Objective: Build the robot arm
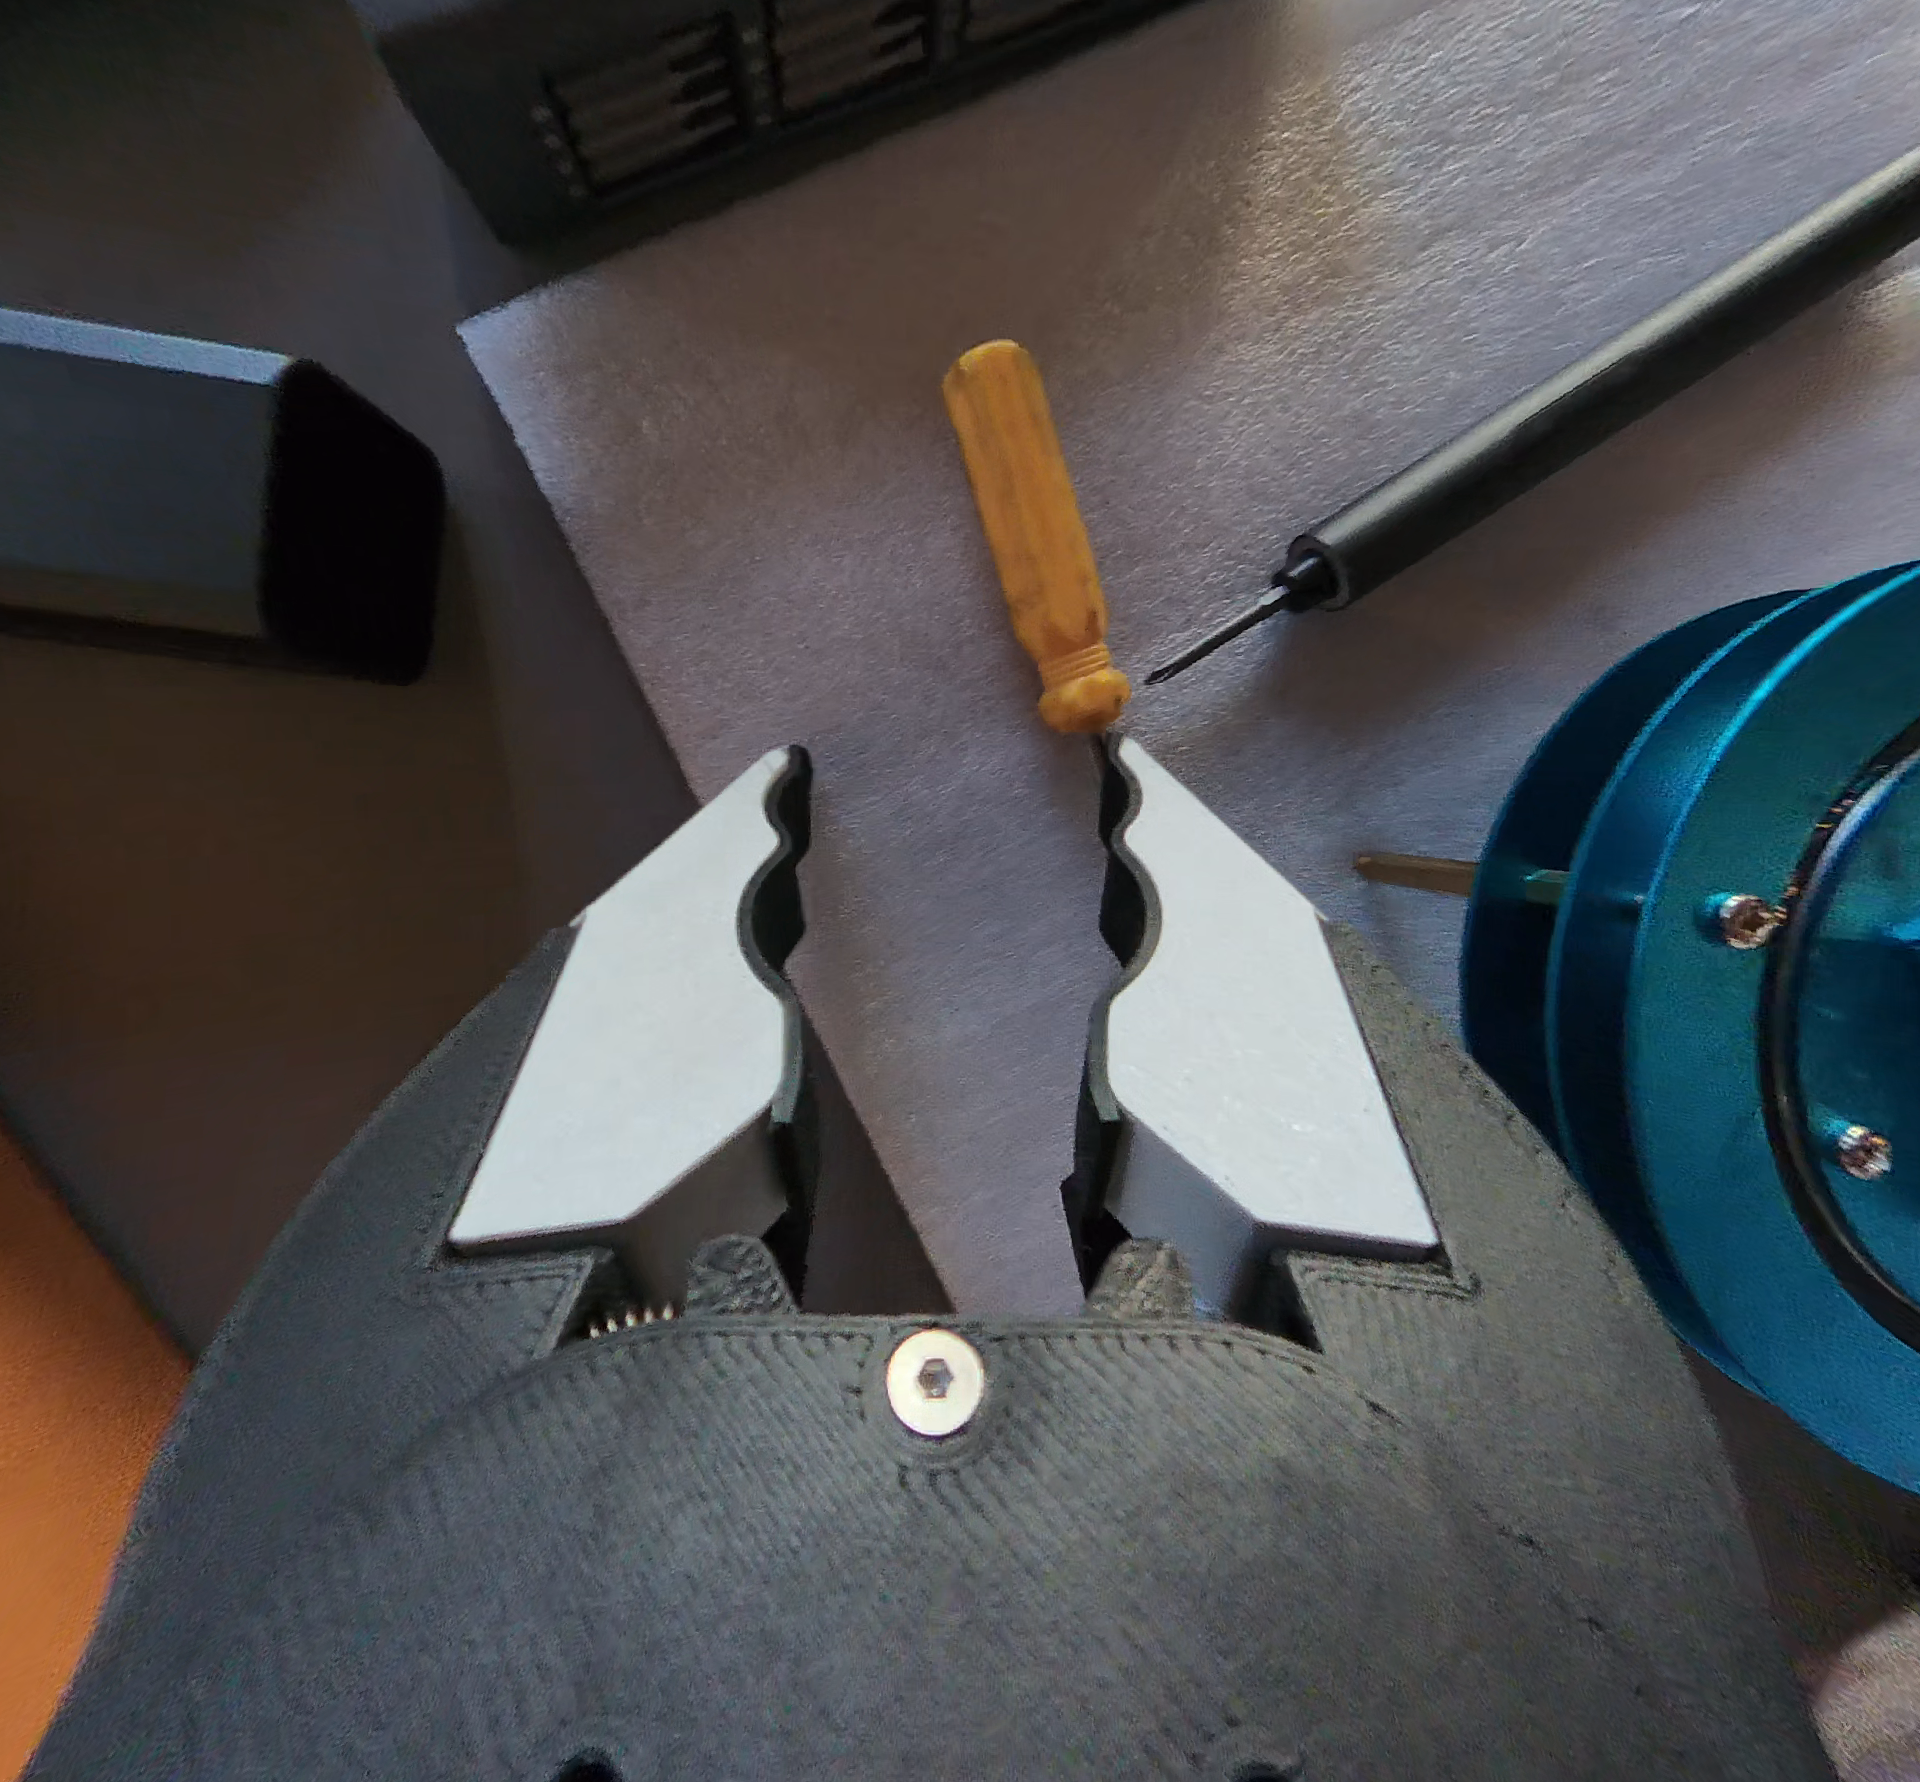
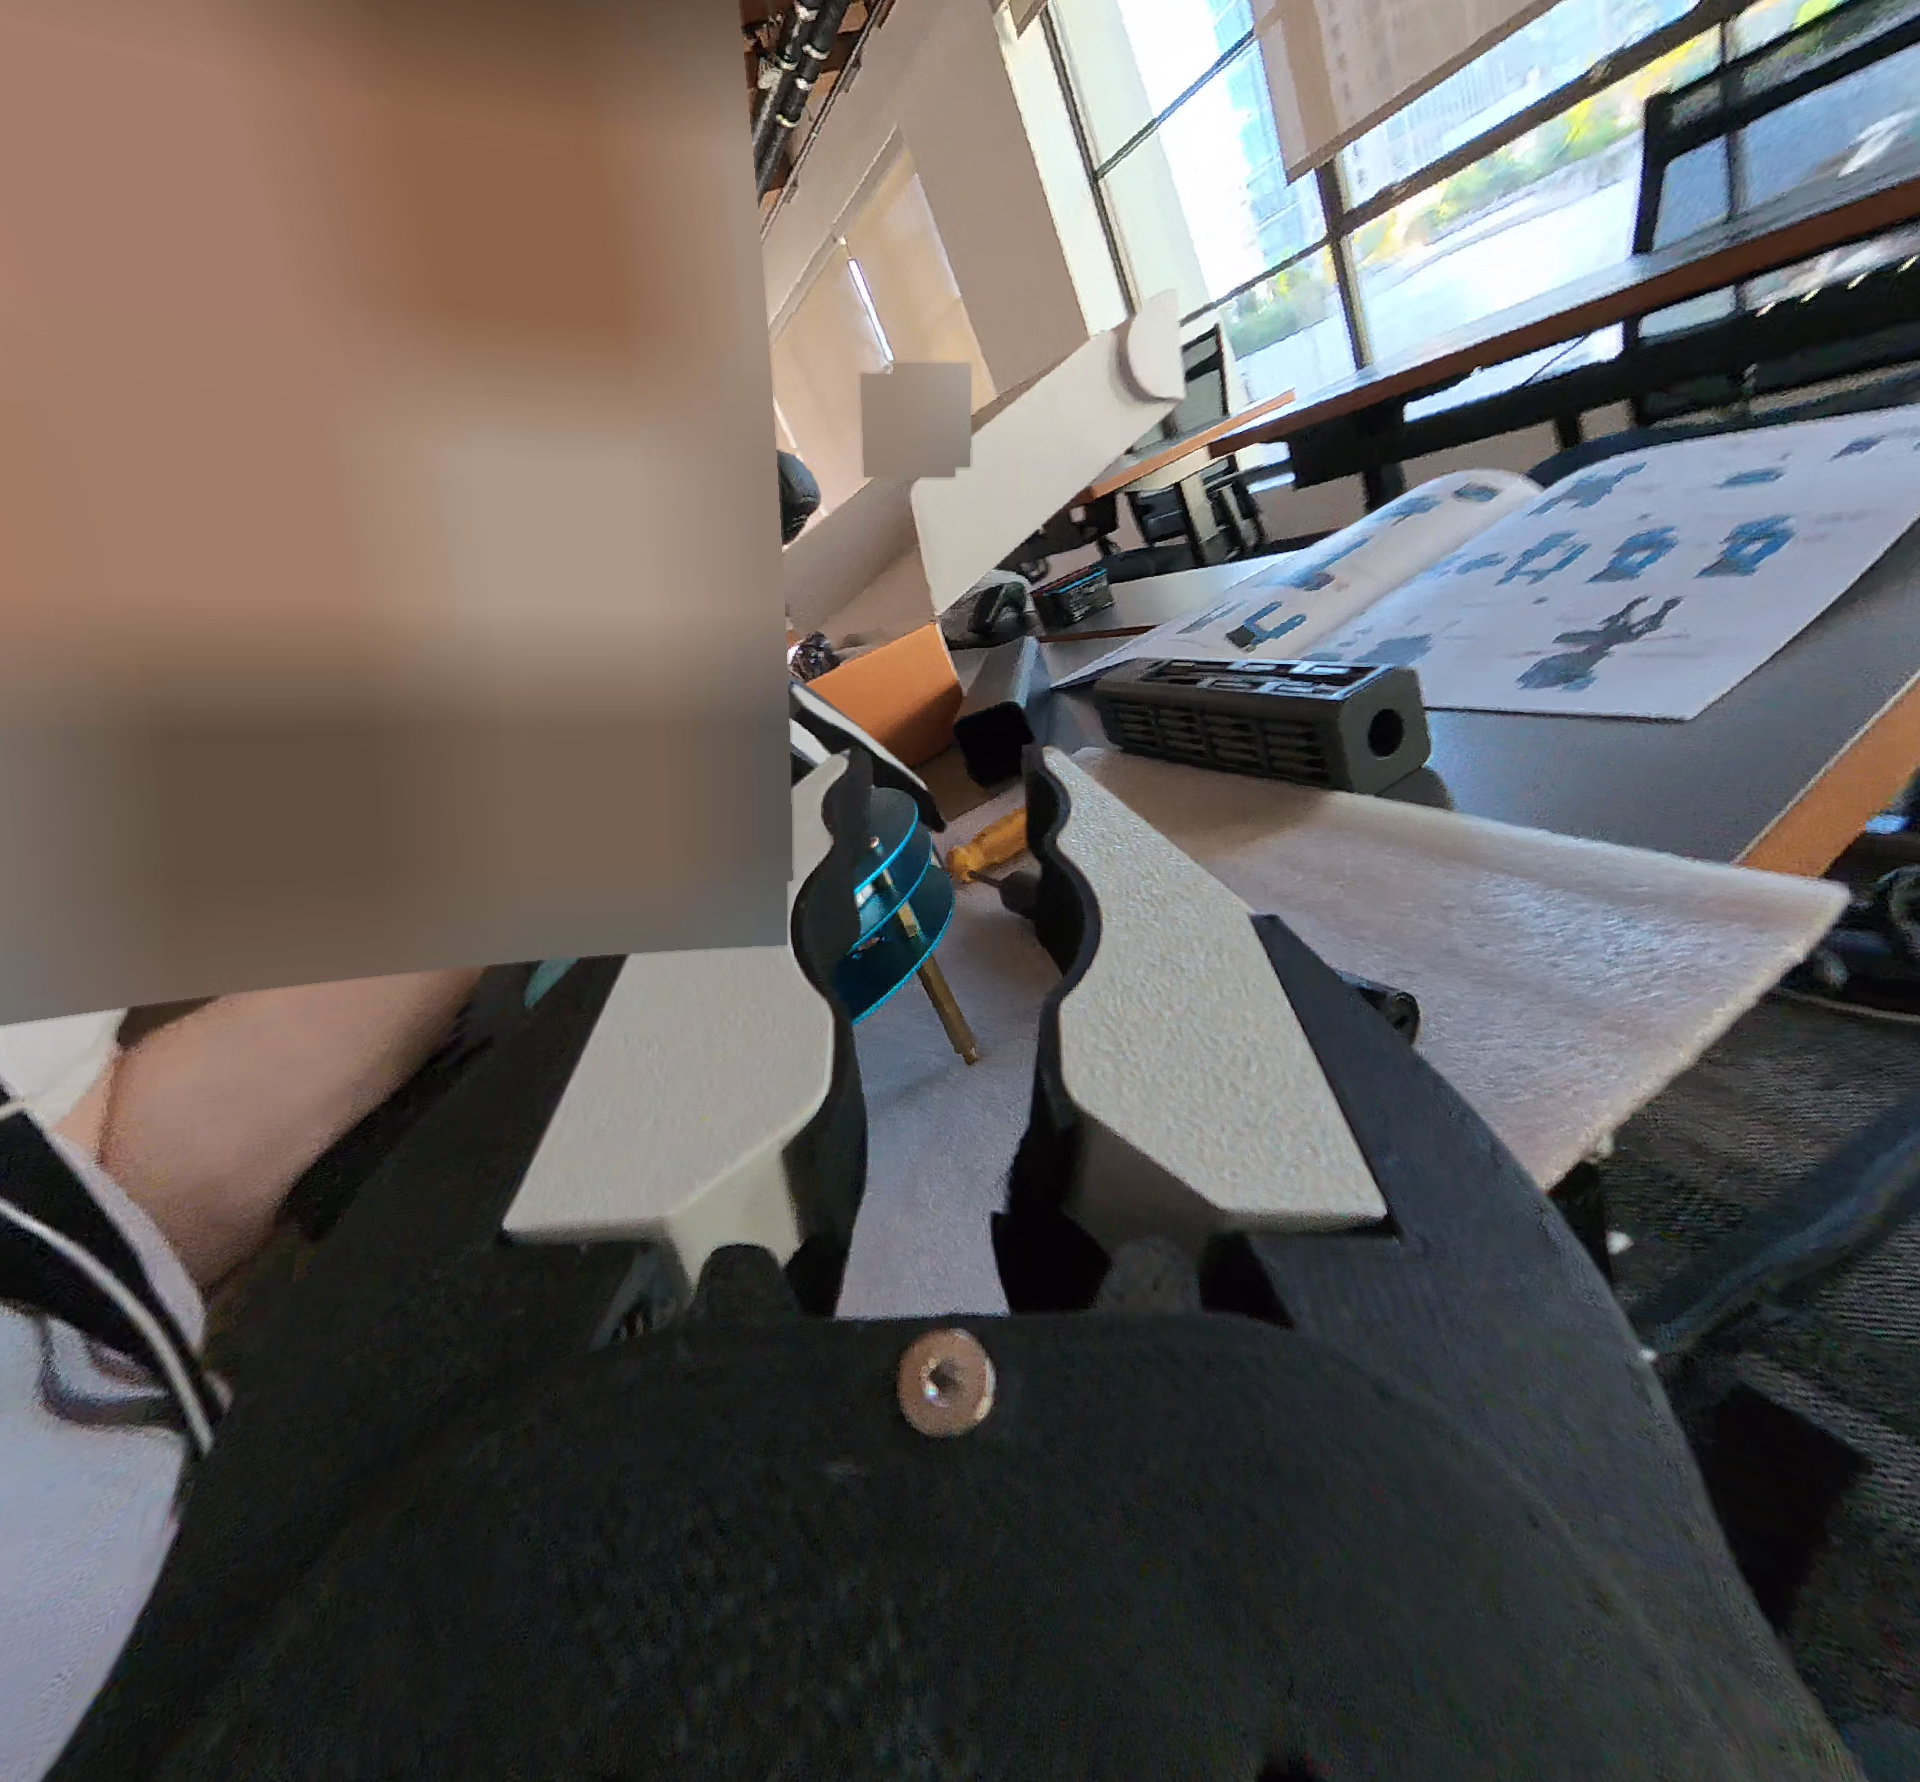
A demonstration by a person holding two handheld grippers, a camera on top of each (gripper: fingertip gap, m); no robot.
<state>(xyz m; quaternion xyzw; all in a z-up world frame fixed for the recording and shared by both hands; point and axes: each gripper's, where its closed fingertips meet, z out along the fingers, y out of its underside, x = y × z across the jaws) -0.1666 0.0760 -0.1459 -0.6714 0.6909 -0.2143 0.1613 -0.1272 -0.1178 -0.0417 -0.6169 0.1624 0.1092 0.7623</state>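
Orange-handled screwdriver (image 1: 1034, 537) is being shown flat on the white foam sheet (image 1: 790, 506), just ahead of the left hand-held gripper (image 1: 956, 756). That hand-held gripper is being held wide apart with nothing between the fingers; the right-side fingertip (image 1: 1127, 761) is being seen just at the screwdriver's shaft end, contact cannot be told. A black precision driver (image 1: 1558, 428) is being seen beside it, tip pointing at the orange handle's collar.

Blue disc assembly (image 1: 1704, 1036) is being shown at the right of the left wrist view, with a brass shaft (image 1: 1408, 865) sticking out over the foam.

Right hand-held gripper (image 2: 940, 776) is being held partly apart and empty, angled low across the sheet; the blue assembly (image 2: 894, 911) and brass shaft are being framed between its fingers, farther off.

Foam sheet is being carried on a dark worktop (image 2: 1621, 776) with an orange edge. A black bit case (image 2: 1257, 719) and a printed paper sheet (image 2: 1558, 579) are being seen behind. Room: desks, chairs, large windows (image 2: 1455, 122) with blinds.
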